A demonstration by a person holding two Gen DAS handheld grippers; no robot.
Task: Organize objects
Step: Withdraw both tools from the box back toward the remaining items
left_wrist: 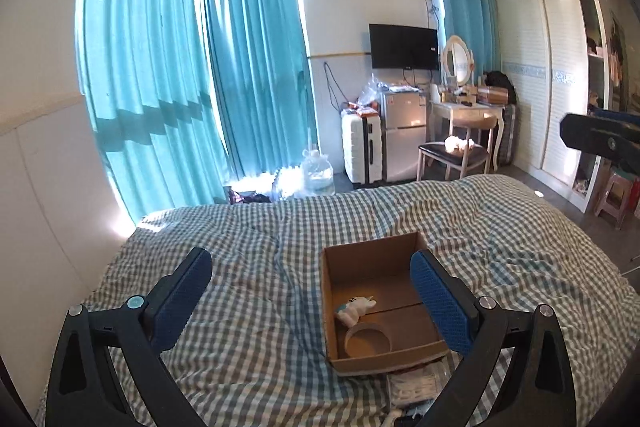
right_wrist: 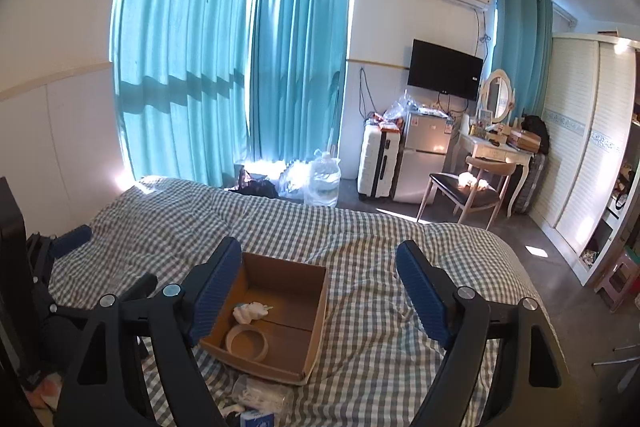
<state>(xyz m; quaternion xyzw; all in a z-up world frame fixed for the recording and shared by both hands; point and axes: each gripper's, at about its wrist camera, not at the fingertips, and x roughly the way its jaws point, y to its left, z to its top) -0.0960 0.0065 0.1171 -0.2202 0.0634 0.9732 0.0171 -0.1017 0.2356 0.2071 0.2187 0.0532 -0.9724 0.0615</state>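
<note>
1. My left tongs hang over the checked bed, fingers wide apart, holding nothing.
2. The cardboard box sits open on the bed, its long axis running away from me toward the fridge. Inside lie a white plush toy, head pointing right, and a tape roll lying flat, just beside it.
3. My right tongs are likewise spread and empty.
4. Only the right view shows a blue packet at the near edge; I can't read any writing.

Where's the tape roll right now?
The tape roll lies inside the cardboard box on the bed, at its near end, beside the small white toy.
</note>
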